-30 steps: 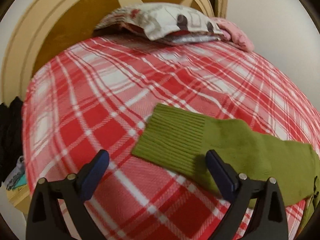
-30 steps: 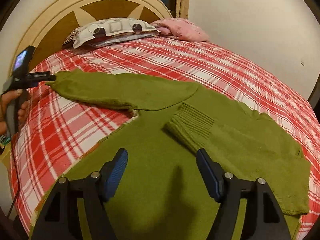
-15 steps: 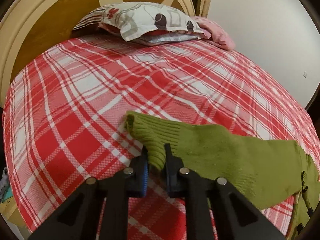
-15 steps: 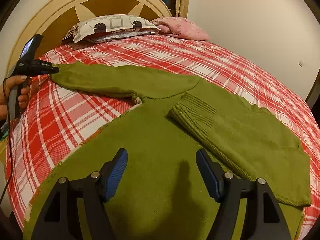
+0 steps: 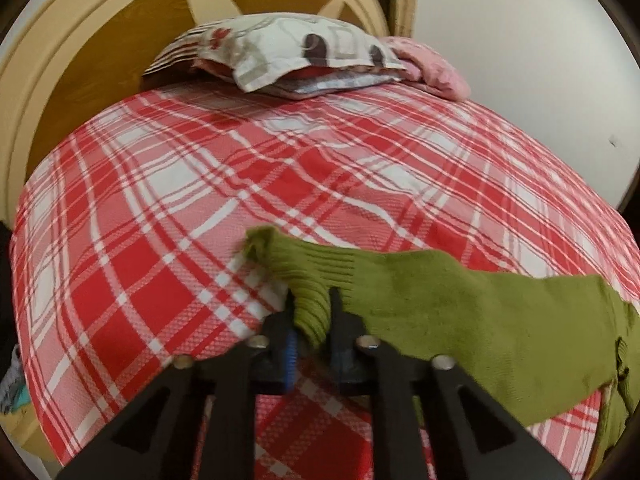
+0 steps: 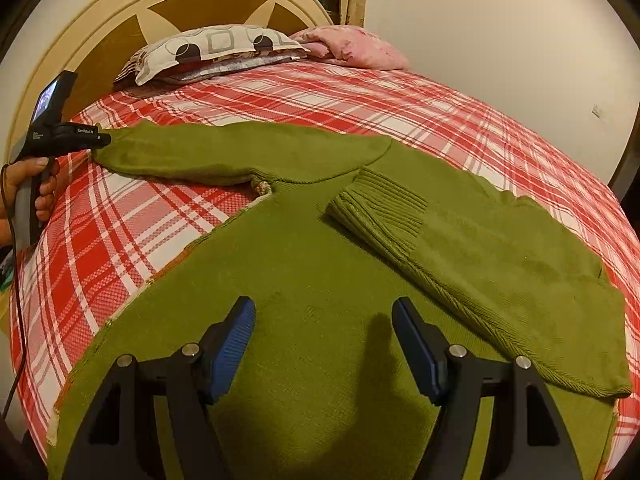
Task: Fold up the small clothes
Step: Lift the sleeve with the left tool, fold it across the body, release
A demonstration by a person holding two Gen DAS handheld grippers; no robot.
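A green knit sweater [image 6: 304, 280] lies flat on the red plaid bed. Its right sleeve [image 6: 460, 248] is folded in across the body, ribbed cuff near the collar. Its left sleeve [image 6: 240, 152] stretches out to the left. My left gripper [image 5: 312, 312] is shut on that sleeve's ribbed cuff [image 5: 308, 276], lifting it slightly off the bedspread; it also shows in the right wrist view [image 6: 100, 140], held by a hand. My right gripper [image 6: 324, 344] is open and empty, hovering over the sweater's lower body.
The red plaid bedspread [image 5: 200, 200] covers the bed. A patterned pillow [image 6: 212, 48] and a pink cloth [image 6: 360, 50] lie by the cream and wood headboard [image 6: 120, 40]. A white wall [image 6: 500, 40] runs along the right side.
My left gripper closed on the left sleeve's cuff and has lifted it slightly. My right gripper stayed open and moved a little nearer over the sweater body.
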